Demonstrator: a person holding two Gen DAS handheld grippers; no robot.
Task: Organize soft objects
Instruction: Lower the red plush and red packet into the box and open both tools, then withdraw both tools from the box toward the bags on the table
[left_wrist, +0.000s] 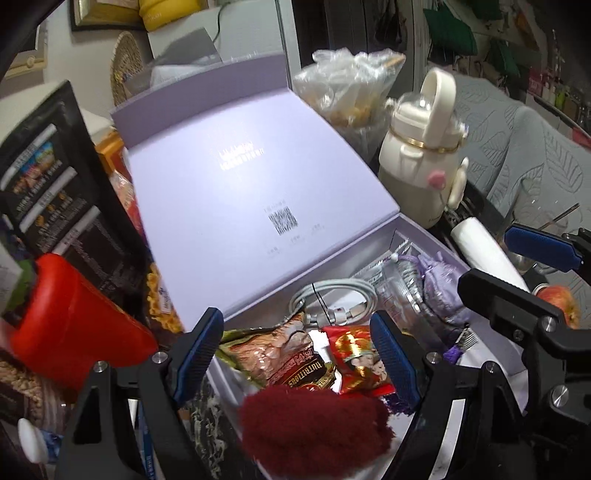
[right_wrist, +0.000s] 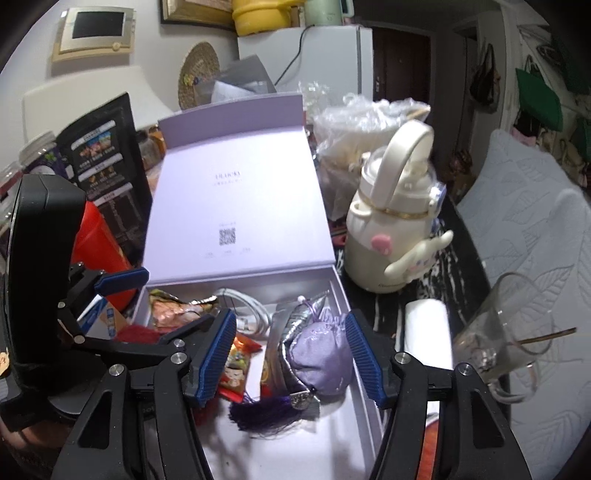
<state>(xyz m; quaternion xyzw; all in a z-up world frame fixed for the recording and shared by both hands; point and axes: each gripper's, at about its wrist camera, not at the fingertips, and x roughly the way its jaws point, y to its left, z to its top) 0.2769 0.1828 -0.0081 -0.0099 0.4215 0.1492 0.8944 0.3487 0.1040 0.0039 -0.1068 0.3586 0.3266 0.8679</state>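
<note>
Hovering over an open lilac box (right_wrist: 334, 280), two grippers are shown with nothing held. On the left, the left gripper (left_wrist: 295, 356) has its fingers spread above a dark red fuzzy thing (left_wrist: 314, 424) at the box's near corner, with snack packets (left_wrist: 295, 360) just beyond. On the right, the right gripper (right_wrist: 291, 354) has its fingers spread either side of a lilac pouch (right_wrist: 323, 354) lying inside the box, pads apart from it. The soft things seem mostly boxed already; the lid (right_wrist: 236, 199) is still raised. Around the box, a red jug (left_wrist: 70, 325), a cream bottle (right_wrist: 391, 229) and a glass (right_wrist: 506, 332) crowd the table.
</note>
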